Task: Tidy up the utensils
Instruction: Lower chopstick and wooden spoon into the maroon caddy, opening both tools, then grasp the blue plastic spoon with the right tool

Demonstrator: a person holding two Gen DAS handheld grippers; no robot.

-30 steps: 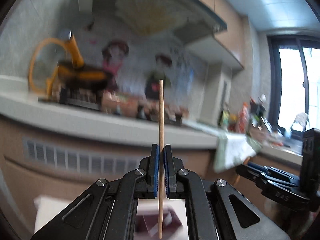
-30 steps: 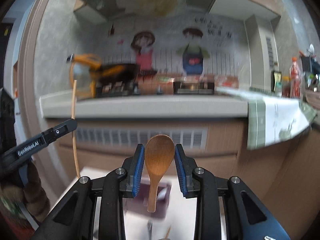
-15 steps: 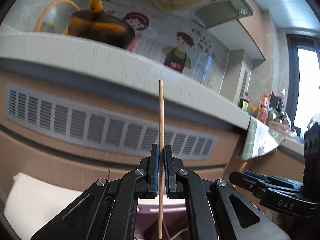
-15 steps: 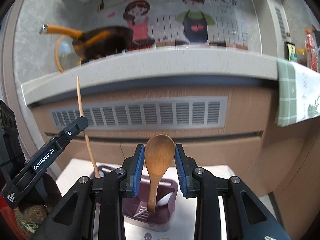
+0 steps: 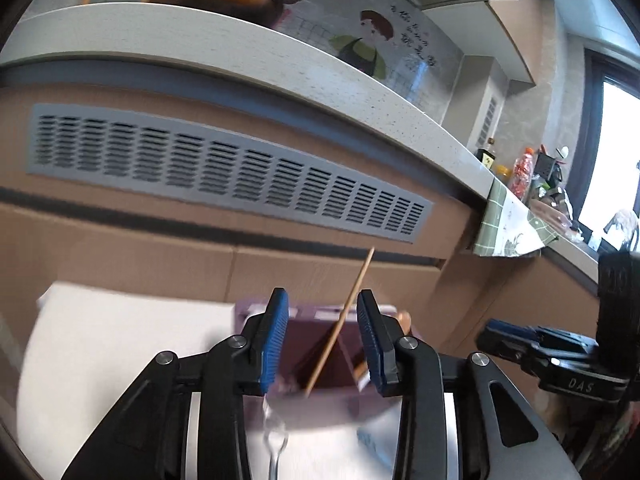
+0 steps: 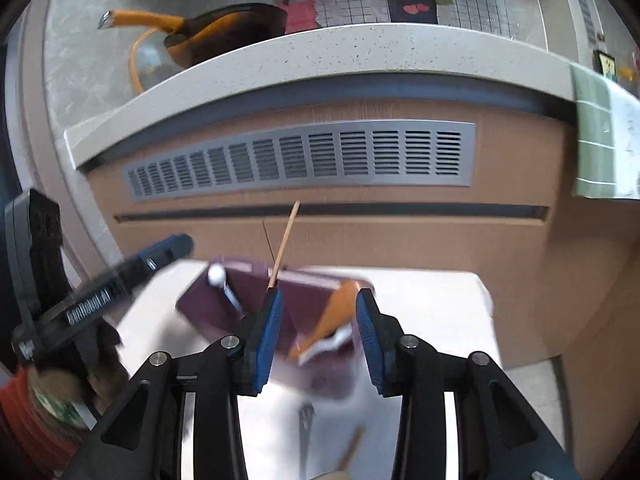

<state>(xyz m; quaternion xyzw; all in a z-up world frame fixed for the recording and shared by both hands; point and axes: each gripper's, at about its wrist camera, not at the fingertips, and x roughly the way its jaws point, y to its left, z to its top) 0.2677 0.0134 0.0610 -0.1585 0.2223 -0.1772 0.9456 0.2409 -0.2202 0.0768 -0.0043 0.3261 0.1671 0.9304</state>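
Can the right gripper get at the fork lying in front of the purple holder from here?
Probably yes. The fork lies on the white table just below the right gripper, whose opening jaws hold nothing; the wooden spoon is dropping into the purple holder.

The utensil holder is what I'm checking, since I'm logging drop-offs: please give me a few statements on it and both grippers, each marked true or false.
1. The chopstick leans tilted in the purple holder. True.
2. The left gripper pinches the chopstick. False: its jaws are opening and the pads stand clear of the stick between them.
3. The wooden spoon lies slanted in the holder. True.
4. The right gripper clamps the spoon upright. False: its jaws are opening and the spoon is free of the pads.
5. The holder stands on the grey countertop. False: it stands on the white table below it.
6. A white-handled utensil is in the holder. True.
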